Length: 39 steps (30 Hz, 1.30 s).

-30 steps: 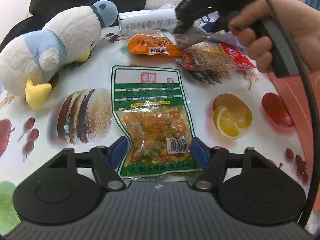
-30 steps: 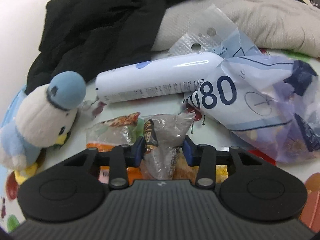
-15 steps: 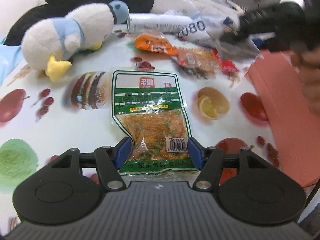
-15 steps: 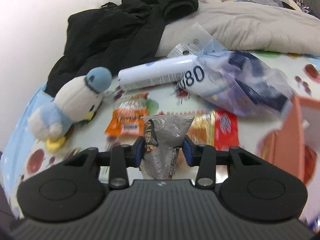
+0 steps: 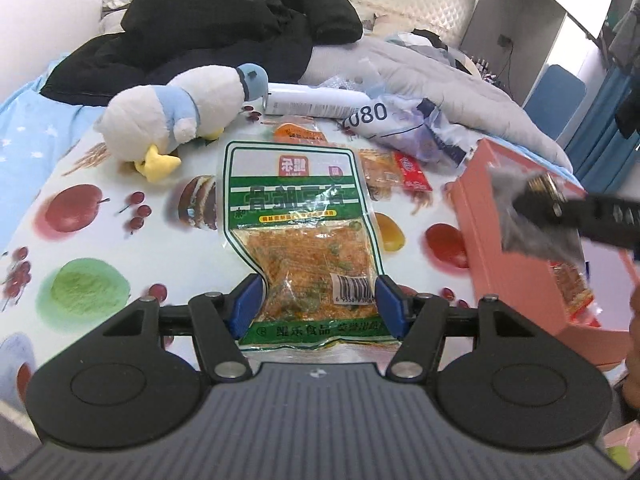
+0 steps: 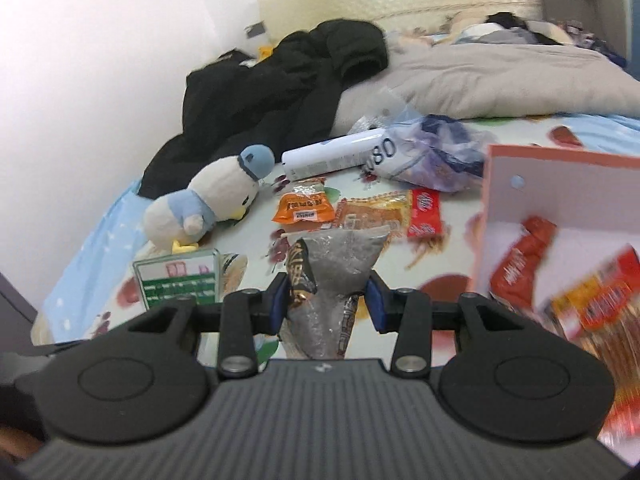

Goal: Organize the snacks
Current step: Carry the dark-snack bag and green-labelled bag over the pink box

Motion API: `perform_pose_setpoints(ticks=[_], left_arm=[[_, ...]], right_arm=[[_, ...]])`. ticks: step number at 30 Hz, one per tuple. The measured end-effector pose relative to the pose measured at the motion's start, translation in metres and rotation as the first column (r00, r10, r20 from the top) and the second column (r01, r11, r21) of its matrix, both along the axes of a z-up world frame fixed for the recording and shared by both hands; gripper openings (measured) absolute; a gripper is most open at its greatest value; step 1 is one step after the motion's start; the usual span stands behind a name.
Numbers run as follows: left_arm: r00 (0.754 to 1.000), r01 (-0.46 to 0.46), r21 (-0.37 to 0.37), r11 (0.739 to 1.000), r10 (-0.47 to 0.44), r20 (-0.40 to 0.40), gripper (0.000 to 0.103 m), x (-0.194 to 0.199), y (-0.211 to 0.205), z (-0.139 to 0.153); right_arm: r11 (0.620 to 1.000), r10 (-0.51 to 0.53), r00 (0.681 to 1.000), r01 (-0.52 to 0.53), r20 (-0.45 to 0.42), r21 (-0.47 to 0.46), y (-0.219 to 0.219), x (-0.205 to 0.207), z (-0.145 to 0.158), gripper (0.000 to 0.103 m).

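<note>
My left gripper is shut on a green snack packet, blue pads pressing its lower sides, and holds it up over the fruit-print cloth. The same green packet shows low on the left in the right wrist view. Between the pads of my right gripper, which is shut, hangs a grey foil packet. From the left wrist view this grey packet hovers, blurred, over the open pink box. The pink box holds red and yellow snack packets.
A plush penguin, a white bottle and a blue plastic bag lie at the cloth's far side. An orange packet and a red-ended packet lie in front of them. Black clothing is piled behind.
Both grippers rose and moved right with their packets. The green packet came up off the cloth. The right gripper swung from the far snacks to over the pink box.
</note>
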<state>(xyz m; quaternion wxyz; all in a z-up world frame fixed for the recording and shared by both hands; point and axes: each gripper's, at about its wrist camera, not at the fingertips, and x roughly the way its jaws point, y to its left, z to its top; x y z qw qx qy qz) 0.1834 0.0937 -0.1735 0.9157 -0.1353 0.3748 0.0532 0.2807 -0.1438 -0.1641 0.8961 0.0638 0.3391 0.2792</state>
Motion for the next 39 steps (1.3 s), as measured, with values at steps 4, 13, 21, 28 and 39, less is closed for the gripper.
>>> perform_pose_setpoints(ticks=[4, 13, 21, 28, 39], left_arm=[[1.000, -0.001, -0.014, 1.000, 0.001, 0.015, 0.067, -0.020, -0.005, 0.019], [0.997, 0.058, -0.021, 0.998, -0.057, 0.042, 0.067, -0.052, -0.030, 0.047], [0.984, 0.155, -0.029, 0.987, -0.152, 0.094, 0.067, -0.060, -0.068, 0.073], [0.964, 0.244, -0.063, 0.968, -0.235, 0.122, 0.067, -0.055, -0.111, 0.080], [0.927, 0.362, -0.074, 0.929, -0.351, 0.133, 0.067, -0.001, -0.172, 0.073]], right_arm=[[0.999, -0.019, 1.000, 0.019, -0.005, 0.037, -0.016, -0.032, 0.008, 0.043], [0.999, -0.035, 0.998, 0.032, 0.051, 0.043, -0.032, -0.079, 0.025, 0.043], [0.993, -0.101, 0.993, 0.096, 0.060, 0.072, -0.065, -0.109, 0.033, 0.043], [0.985, -0.170, 0.979, 0.165, 0.109, 0.059, -0.101, -0.130, 0.044, 0.043], [0.954, -0.301, 0.947, 0.299, 0.113, 0.037, -0.156, -0.120, 0.034, 0.044]])
